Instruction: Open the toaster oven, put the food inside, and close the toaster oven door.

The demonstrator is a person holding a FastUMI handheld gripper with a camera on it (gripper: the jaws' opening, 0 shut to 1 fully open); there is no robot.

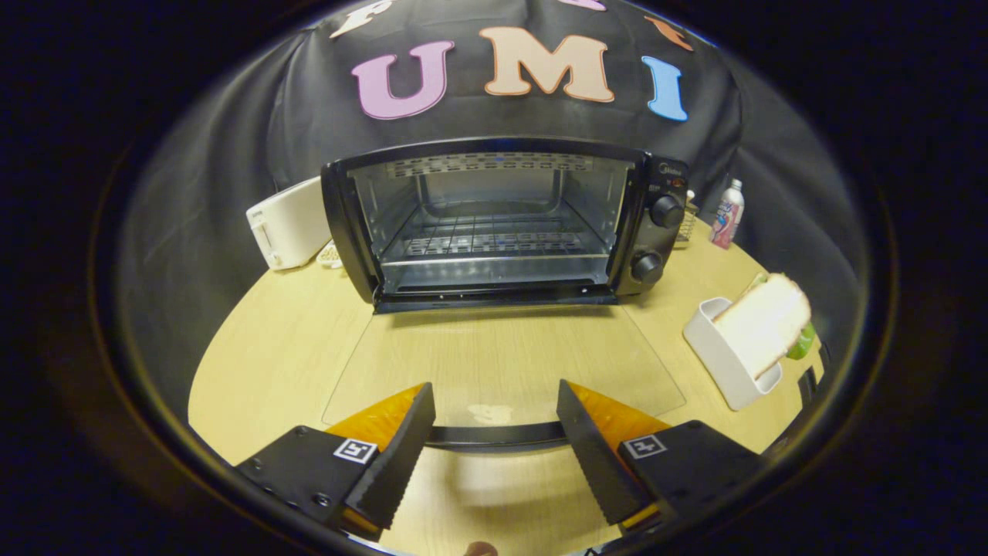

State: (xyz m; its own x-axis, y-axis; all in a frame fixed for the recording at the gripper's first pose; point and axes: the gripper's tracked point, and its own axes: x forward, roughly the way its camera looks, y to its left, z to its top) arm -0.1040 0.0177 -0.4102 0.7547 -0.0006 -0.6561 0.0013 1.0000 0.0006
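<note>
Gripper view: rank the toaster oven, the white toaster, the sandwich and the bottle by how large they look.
1. toaster oven, door down flat, by far the largest.
2. white toaster and sandwich in its white holder: look alike, and the sandwich is nearer, so unranked.
3. bottle, smallest.
The gripper is open, its fingers at the door's handle.

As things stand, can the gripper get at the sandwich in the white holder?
Probably yes: the gripper is open at the door handle, and the sandwich leans out of the white holder, with bare table between.
</note>
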